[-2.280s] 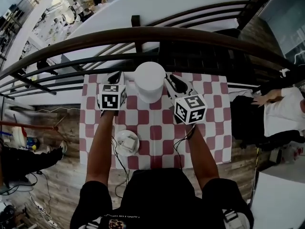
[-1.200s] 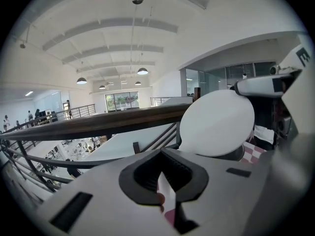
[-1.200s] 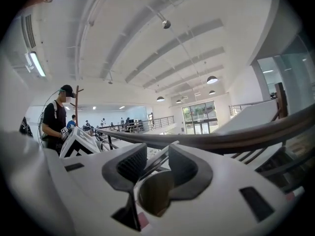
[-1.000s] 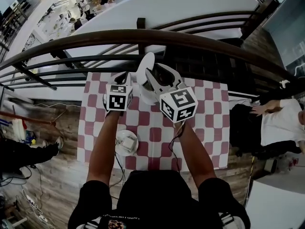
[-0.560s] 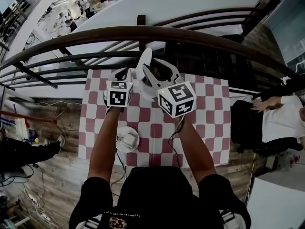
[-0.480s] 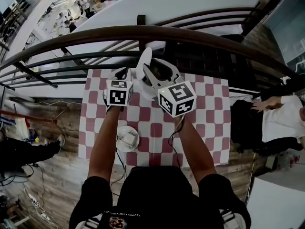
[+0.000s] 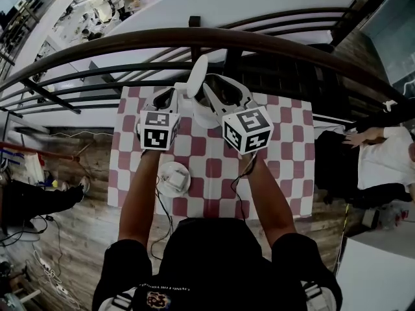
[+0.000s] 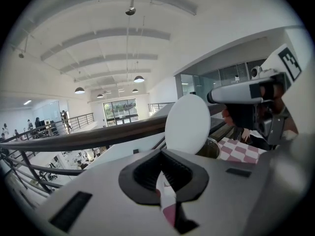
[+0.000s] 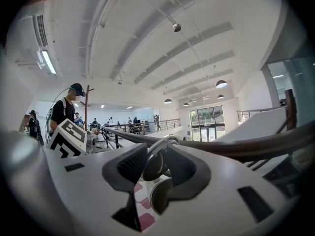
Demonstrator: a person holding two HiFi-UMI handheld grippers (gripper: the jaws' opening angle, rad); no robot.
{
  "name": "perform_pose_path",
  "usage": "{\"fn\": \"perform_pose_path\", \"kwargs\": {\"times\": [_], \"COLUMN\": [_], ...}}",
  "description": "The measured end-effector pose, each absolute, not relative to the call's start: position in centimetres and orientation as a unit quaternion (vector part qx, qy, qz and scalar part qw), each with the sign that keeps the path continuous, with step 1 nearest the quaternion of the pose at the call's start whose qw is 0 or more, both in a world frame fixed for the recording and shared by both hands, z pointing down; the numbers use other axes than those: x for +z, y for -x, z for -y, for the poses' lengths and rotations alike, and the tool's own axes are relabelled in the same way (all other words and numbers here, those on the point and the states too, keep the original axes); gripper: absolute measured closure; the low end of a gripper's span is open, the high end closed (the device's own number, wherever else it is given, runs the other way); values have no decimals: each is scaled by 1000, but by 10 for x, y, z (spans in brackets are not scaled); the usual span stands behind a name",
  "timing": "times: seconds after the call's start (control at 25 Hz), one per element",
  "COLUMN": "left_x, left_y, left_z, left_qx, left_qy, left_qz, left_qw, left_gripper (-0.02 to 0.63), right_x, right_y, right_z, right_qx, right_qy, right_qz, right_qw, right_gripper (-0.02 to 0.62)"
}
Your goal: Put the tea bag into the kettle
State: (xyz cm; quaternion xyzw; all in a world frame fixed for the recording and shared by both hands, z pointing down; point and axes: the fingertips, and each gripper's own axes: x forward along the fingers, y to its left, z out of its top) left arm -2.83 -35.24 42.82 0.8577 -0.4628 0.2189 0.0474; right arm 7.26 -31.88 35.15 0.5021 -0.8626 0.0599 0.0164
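My left tongs are closed, and I see nothing pinched between them, only a thin slit with a bit of the red and white cloth showing through. They are up next to the kettle, on its left side. The round white lid stands open just past their tips.

My right tongs are closed on the kettle. Its shiny metal rim runs right between the two jaws. They come in from the right side of the kettle, so I think this hand is busy holding it steady.

The tea bag is not in the kettle yet. It lies on a small white dish on the desk. From the kettle, the dish sits toward me and a little to the left. It is well apart from the kettle, and it lies just behind my left tongs, close by my left arm.

So the left tongs are the nearer ones, and they are free. I think they have to pull back toward me, away from the kettle, and go down to the dish. The tea bag looks like a small flat square from here. I cannot tell which way its long side runs.
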Motion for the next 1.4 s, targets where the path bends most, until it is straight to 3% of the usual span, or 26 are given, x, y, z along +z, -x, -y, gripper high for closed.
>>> {"fn": "perform_pose_path", "kwargs": {"times": [1.4], "left_x": [497], "left_y": [125], "left_z": [190], "left_qx": [255], "left_qy": [-830], "left_qz": [481], "left_qw": [119], "left_gripper": [603], "right_x": [471], "right_y": [10], "right_z": [192], "right_qx": [144], "right_qy": [-453], "right_qz": [873], "right_qw": [110], "right_gripper": [468]}}
